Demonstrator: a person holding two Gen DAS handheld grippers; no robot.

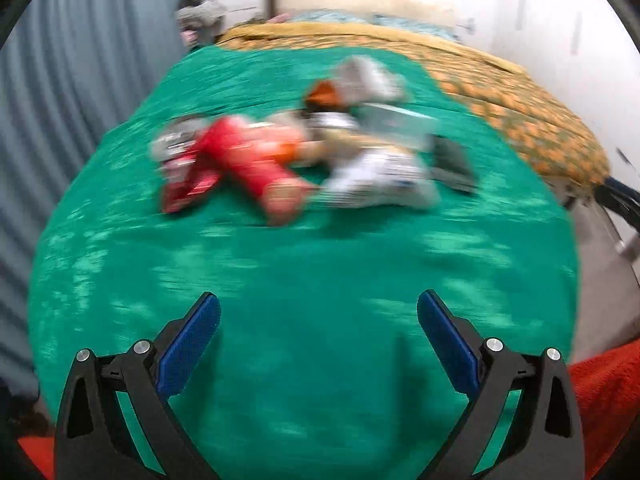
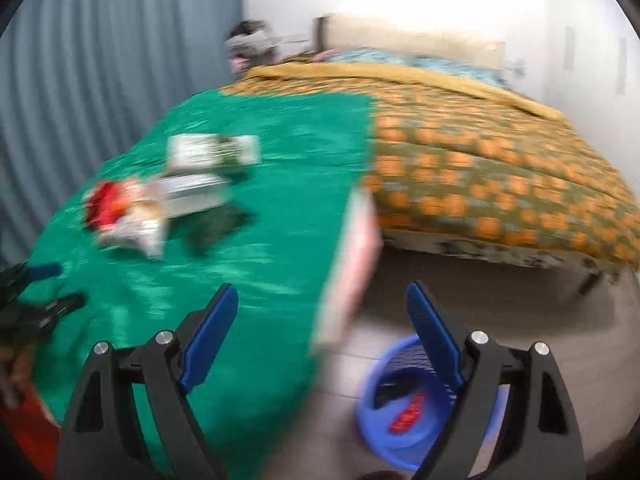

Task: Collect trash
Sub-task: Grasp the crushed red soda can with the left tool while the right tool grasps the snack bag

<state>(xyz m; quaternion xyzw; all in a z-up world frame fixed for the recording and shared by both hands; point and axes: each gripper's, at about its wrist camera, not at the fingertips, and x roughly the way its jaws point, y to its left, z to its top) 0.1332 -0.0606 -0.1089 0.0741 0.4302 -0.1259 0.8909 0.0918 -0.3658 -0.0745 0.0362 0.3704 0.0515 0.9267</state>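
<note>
Left gripper [image 1: 319, 308]: blue-padded jaws spread wide, nothing held, nothing touched; poised over bare green cloth [image 1: 304, 320], well short of the litter. Right gripper [image 2: 322, 300]: jaws likewise wide and empty, held above the table's right edge.

Trash is seen as a loose heap [image 1: 304, 148] of crumpled wrappers on the green satin table cover: red packets at left, white printed packets and a dark flat piece at right. Details are lost to motion blur. Heaping in mid-table is judged to suit picking from either side.

A round blue plastic basket [image 2: 400, 436] stands on the floor below the right gripper, beside the table; a red wrapper [image 2: 406, 418] and something dark already lie in it. Its placement is judged convenient for dropping. Beyond, a bed with an orange-patterned quilt [image 2: 500, 168] is noted.
</note>
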